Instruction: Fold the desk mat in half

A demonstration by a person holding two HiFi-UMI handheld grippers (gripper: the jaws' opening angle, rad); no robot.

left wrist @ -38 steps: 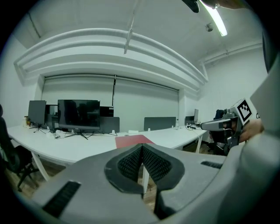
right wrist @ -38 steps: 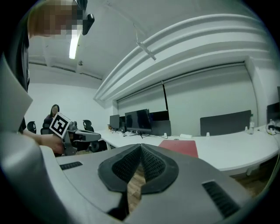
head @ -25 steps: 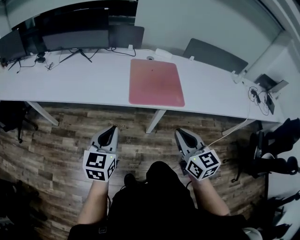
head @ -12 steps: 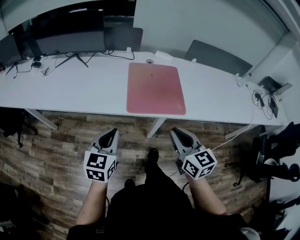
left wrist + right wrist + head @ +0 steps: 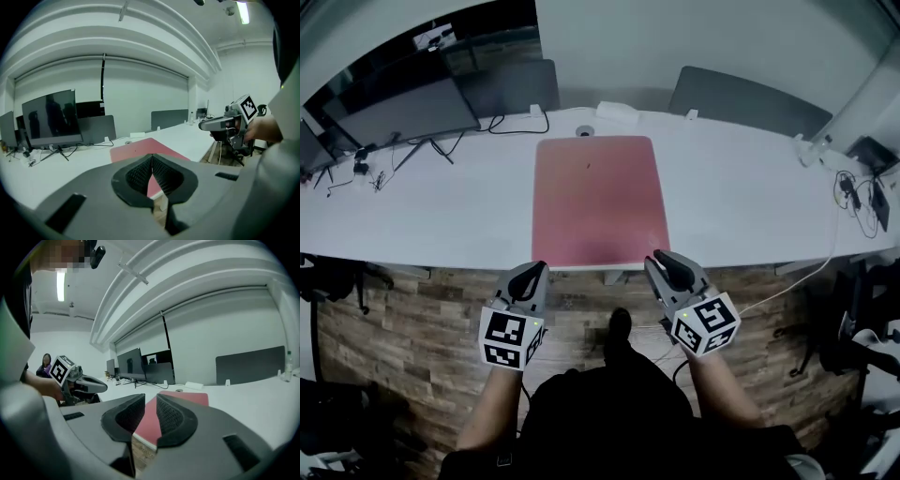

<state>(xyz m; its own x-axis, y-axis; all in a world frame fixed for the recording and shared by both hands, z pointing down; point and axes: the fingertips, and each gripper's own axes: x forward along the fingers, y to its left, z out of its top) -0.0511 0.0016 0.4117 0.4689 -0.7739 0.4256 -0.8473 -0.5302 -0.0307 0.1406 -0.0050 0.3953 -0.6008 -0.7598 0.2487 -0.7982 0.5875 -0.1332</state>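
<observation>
Pink desk mat (image 5: 598,202) lies flat and unfolded on white desk (image 5: 750,202), its near edge at the desk's front edge.

Left gripper (image 5: 534,272) is just short of the mat's near-left corner. Jaws pressed together, nothing between.

Right gripper (image 5: 664,262) is just short of the mat's near-right corner. Jaws have just been opening and now stand slightly apart, holding nothing; the mat's edge shows beyond the gap.

1 monitor (image 5: 403,111) is behind the mat, to its left.
</observation>
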